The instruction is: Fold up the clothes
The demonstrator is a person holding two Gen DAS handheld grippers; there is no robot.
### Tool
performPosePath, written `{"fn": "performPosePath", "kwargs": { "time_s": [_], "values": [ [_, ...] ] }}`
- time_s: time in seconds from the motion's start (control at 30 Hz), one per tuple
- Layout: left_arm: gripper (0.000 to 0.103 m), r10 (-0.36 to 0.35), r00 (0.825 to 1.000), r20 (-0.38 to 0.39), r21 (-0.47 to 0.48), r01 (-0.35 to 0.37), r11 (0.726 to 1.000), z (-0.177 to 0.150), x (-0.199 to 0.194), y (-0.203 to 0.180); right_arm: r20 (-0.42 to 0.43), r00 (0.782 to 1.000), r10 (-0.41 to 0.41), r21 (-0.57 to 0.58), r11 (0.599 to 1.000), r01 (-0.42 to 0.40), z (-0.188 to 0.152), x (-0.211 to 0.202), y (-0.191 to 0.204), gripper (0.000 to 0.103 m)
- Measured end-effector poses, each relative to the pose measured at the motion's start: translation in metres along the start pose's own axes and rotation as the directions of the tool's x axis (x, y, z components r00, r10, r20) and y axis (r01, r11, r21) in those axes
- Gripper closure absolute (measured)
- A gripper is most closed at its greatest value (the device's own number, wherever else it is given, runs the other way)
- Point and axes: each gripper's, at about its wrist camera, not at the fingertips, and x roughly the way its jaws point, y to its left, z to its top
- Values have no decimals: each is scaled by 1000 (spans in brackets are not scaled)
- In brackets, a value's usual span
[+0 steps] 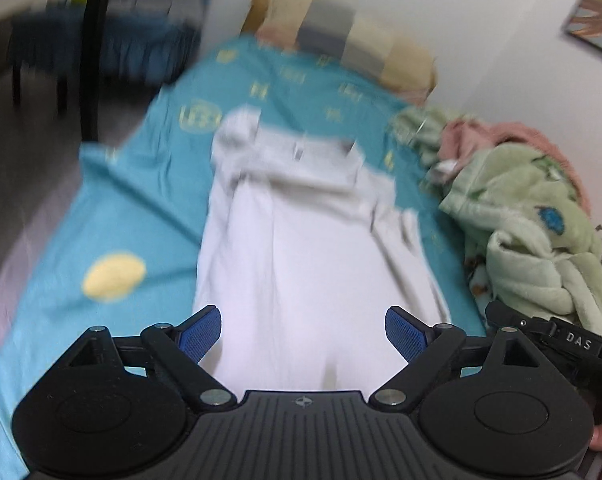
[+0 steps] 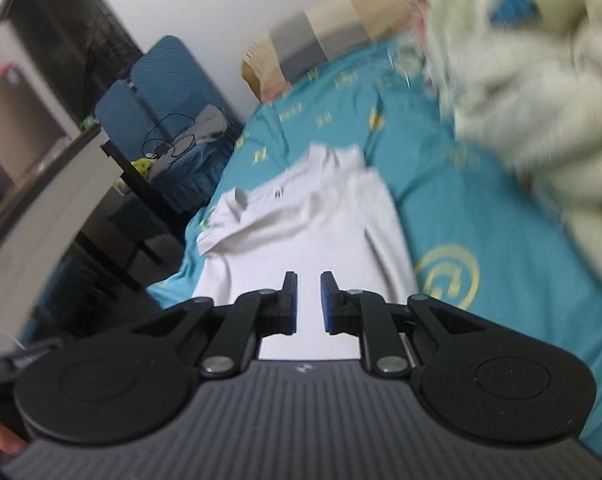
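Note:
A white shirt (image 1: pixel 301 248) lies lengthwise on the teal bedsheet (image 1: pixel 141 208), its sleeves folded in over the body and its collar at the far end. My left gripper (image 1: pixel 303 334) is wide open above the shirt's near end and holds nothing. In the right wrist view the same shirt (image 2: pixel 313 224) lies ahead, collar far. My right gripper (image 2: pixel 309 300) hovers over the shirt's near part with its blue pads (image 2: pixel 327 300) a narrow gap apart and nothing between them. Both views are motion-blurred.
A heap of green fleece and pink clothes (image 1: pixel 521 208) lies on the bed's right side, also in the right wrist view (image 2: pixel 533 80). A striped pillow (image 1: pixel 353 36) is at the head. A blue chair (image 2: pixel 169 100) and a dark table (image 2: pixel 113 184) stand left of the bed.

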Motion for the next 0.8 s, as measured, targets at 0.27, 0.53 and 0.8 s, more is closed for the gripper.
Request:
{"fn": "performPosePath", "kwargs": {
  "time_s": [0.27, 0.53, 0.8],
  "values": [
    [12, -54, 976, -209, -272, -5, 962, -14, 31, 41, -166, 984, 64, 329, 944, -6, -20, 27, -34, 61],
    [12, -106, 960, -258, -447, -22, 895, -26, 56, 64, -339, 907, 250, 652, 757, 35, -76, 60, -47, 52],
    [14, -119, 978, -171, -601, -8, 799, -34, 64, 89, -295, 945, 140, 715, 689, 121, -82, 57, -61, 54]
  ]
}}
